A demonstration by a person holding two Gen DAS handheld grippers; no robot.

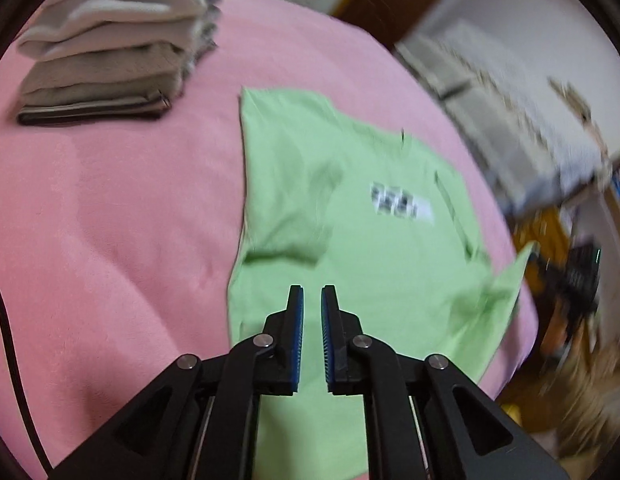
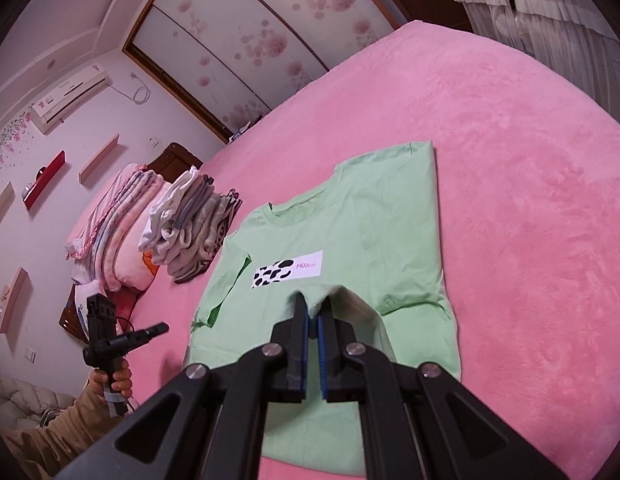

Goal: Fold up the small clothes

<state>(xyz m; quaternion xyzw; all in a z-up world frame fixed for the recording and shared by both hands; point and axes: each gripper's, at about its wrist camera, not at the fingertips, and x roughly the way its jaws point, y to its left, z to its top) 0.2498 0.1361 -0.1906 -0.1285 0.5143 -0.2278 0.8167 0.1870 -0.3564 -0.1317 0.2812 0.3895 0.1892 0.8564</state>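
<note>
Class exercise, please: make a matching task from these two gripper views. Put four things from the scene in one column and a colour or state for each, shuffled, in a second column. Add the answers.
Column 1
1. T-shirt
2. stack of folded clothes
3. bed cover
4. right gripper

Column 2
A. plain pink, spread under everything
B. closed on a raised fold of fabric
C. light green, with a black-and-white spotted print
D. mostly grey and white, piled beside the shirt

Pairs: 1-C, 2-D, 3-A, 4-B
</note>
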